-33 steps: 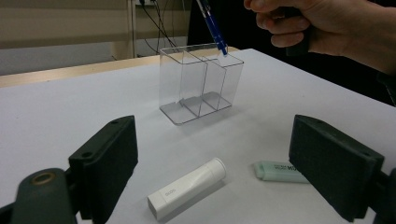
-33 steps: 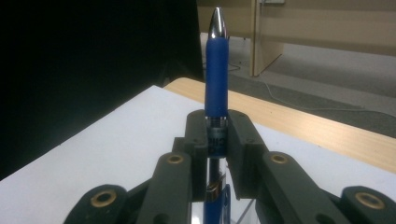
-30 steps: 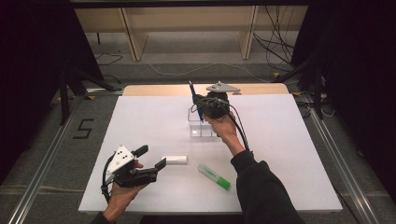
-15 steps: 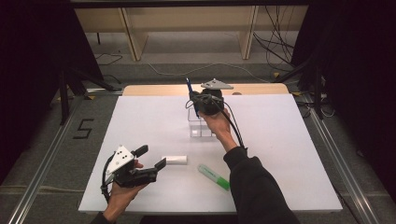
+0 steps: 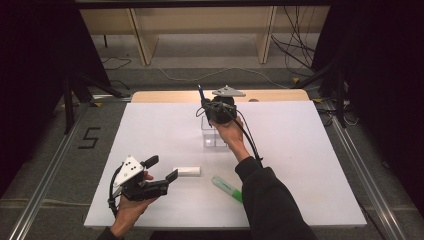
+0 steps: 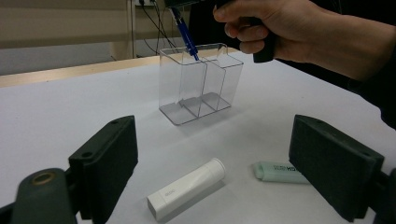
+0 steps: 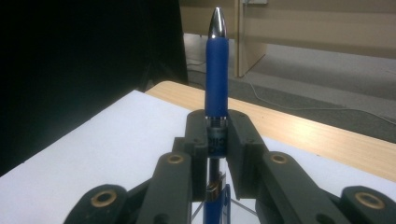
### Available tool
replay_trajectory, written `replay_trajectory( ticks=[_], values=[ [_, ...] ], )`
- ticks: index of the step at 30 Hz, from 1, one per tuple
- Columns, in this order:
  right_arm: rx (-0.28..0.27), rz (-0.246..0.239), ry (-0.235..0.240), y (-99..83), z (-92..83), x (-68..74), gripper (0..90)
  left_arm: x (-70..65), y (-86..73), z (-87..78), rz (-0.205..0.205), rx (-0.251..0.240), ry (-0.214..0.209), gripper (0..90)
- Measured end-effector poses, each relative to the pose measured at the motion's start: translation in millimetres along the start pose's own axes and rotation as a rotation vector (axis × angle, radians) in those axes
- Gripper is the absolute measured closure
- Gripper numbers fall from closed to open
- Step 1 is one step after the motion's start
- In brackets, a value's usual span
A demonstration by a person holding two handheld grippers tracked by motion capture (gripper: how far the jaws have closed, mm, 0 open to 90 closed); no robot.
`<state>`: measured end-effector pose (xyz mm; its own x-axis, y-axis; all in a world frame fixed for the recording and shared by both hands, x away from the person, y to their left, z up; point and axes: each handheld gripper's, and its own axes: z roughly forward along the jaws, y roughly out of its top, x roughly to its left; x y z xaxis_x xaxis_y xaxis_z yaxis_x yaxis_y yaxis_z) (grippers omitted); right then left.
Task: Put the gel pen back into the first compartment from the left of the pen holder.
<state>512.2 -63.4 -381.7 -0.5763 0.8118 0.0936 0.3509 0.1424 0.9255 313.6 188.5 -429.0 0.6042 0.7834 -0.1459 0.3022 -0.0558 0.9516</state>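
The right tongs (image 5: 204,102) are clamped on a blue pen (image 7: 217,70), holding it above the clear box (image 6: 201,81) at the far side of the white tabletop (image 5: 310,165). The left tongs (image 5: 161,170) stand apart and empty, near a white tube (image 6: 187,187) and a green marker (image 6: 280,171).

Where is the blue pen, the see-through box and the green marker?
blue pen (image 7: 217,79): right gripper view, on its blue barrel above the jaws.
see-through box (image 6: 187,88): left gripper view, on its clear front wall.
green marker (image 5: 227,188): high view, on the middle of its body.
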Motion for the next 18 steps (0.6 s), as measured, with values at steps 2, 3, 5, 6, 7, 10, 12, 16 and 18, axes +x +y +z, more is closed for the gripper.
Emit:
replay_trajectory(
  ticks=[2,3,5,6,7,10,12,16,18],
  values=[
    [0.007,0.008,-0.003,-1.3,1.6,0.6,79.9,-0.2,0.1,-0.1,0.001,0.0,0.0,15.0],
    [0.005,0.003,-0.004,-1.9,2.6,0.5,79.9,-0.2,0.2,-0.2,0.002,-0.001,-0.001,15.0],
    [0.017,0.007,-0.006,-3.2,3.6,1.1,79.9,-0.2,0.2,-0.3,0.001,-0.002,-0.001,15.0],
    [0.021,0.002,-0.009,-3.7,4.2,1.2,79.9,0.0,0.2,-0.3,0.001,-0.002,0.0,15.0],
    [0.021,-0.001,-0.01,-4.1,4.8,1.0,79.9,0.1,0.2,-0.3,-0.001,-0.002,0.0,15.0],
    [0.019,0.017,-0.006,-4.8,5.8,0.7,79.9,-0.3,0.3,-0.2,0.001,-0.002,-0.001,15.0],
    [0.03,0.023,-0.009,-5.7,6.4,1.8,79.9,-0.3,0.3,-0.2,0.002,-0.001,-0.001,15.0],
    [0.04,0.022,-0.013,-8.5,8.4,2.9,79.9,0.2,0.3,-0.4,0.0,-0.005,0.001,15.0],
    [0.042,0.024,-0.016,-9.1,8.9,3.2,79.8,0.3,0.3,-0.5,0.0,-0.005,0.001,15.0]
  ],
)
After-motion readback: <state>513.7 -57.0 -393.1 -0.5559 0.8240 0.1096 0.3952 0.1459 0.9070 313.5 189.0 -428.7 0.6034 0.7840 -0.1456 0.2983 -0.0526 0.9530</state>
